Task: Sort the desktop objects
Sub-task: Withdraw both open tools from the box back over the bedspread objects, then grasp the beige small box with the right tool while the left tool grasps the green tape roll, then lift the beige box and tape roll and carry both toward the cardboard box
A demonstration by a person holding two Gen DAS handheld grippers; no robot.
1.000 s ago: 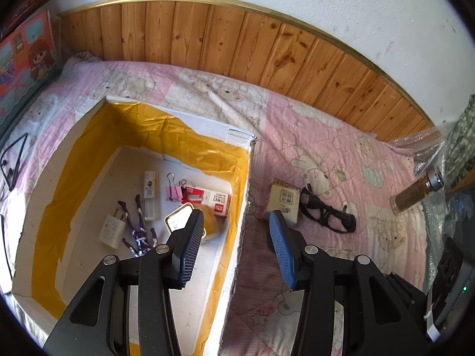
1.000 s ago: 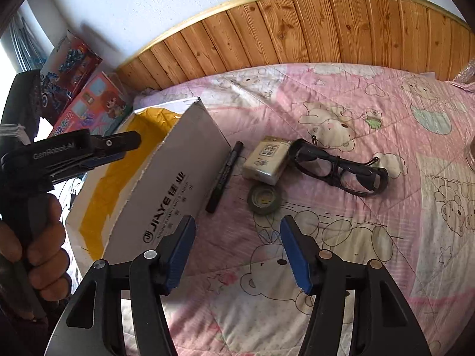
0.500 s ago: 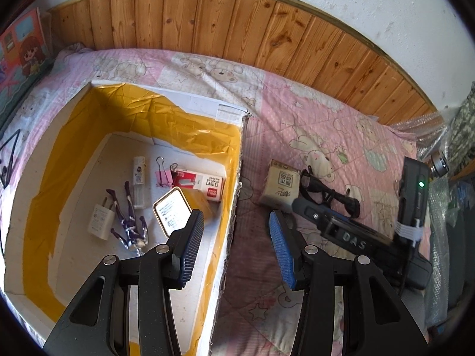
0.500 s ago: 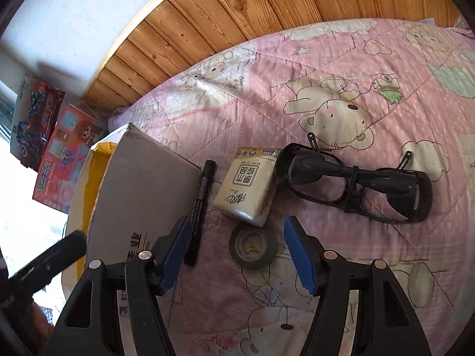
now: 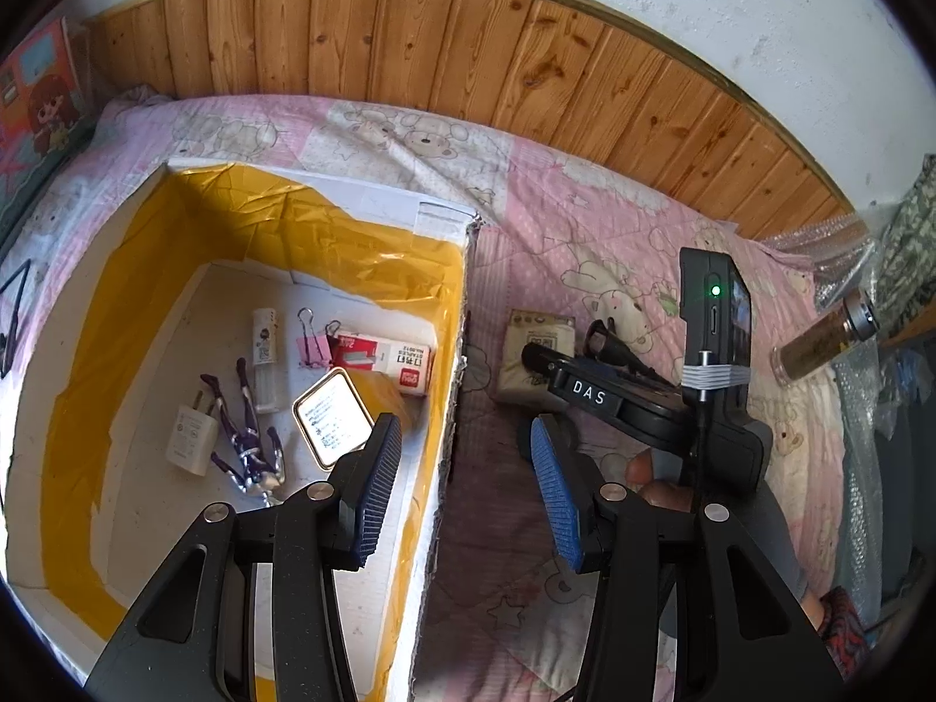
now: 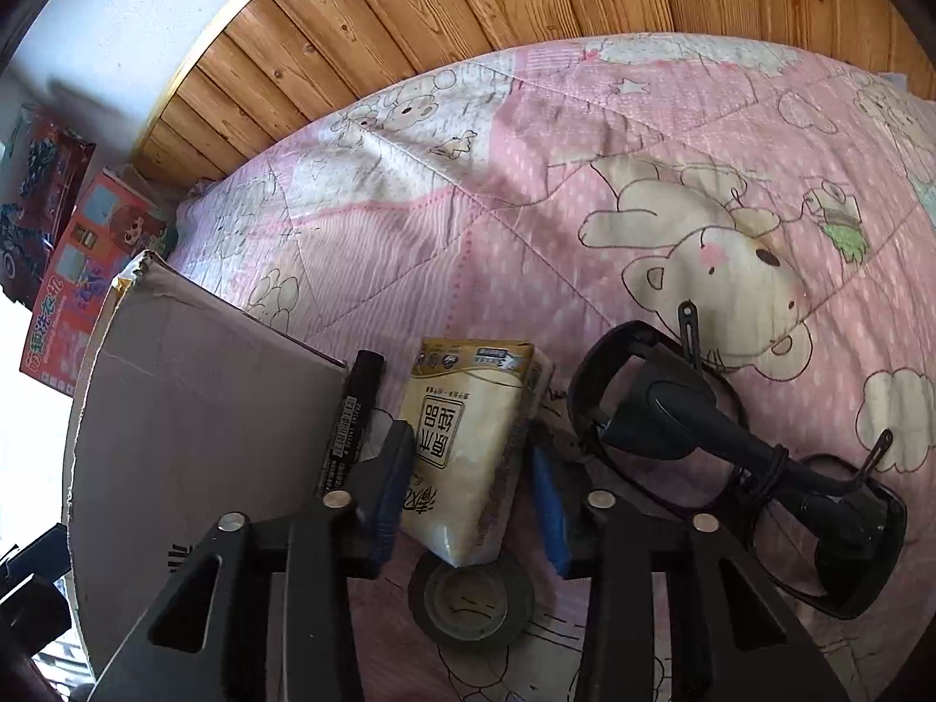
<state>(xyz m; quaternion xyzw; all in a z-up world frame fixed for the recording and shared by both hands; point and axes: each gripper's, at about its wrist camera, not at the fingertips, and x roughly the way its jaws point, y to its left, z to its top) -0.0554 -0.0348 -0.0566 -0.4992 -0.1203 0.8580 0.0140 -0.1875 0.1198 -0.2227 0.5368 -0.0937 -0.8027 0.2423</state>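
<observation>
A yellow tissue pack [image 6: 462, 444] lies on the pink quilt beside the cardboard box [image 6: 193, 439]. My right gripper [image 6: 471, 450] is closing on it, both blue pads against the pack's sides. A black marker [image 6: 351, 421] lies along the box wall. A grey tape roll [image 6: 471, 602] sits just under the pack's near end, and black glasses [image 6: 731, 468] lie to the right. My left gripper [image 5: 465, 433] hangs open and empty above the box's right wall [image 5: 453, 351]. In the left wrist view the right tool's body [image 5: 591, 395] covers part of the pack [image 5: 529, 345].
The yellow-lined box holds a white plug [image 5: 190, 439], a purple figurine [image 5: 248, 439], a pink binder clip [image 5: 313, 345], a red staples box [image 5: 386, 360] and a small tin [image 5: 333, 424]. A brown bottle [image 5: 819, 345] lies at the right. Toy boxes [image 6: 76, 269] stand at the left.
The right gripper came forward and down over the tissue pack and its jaws narrowed onto the pack's sides. It also entered the left wrist view. The left gripper stayed open over the box.
</observation>
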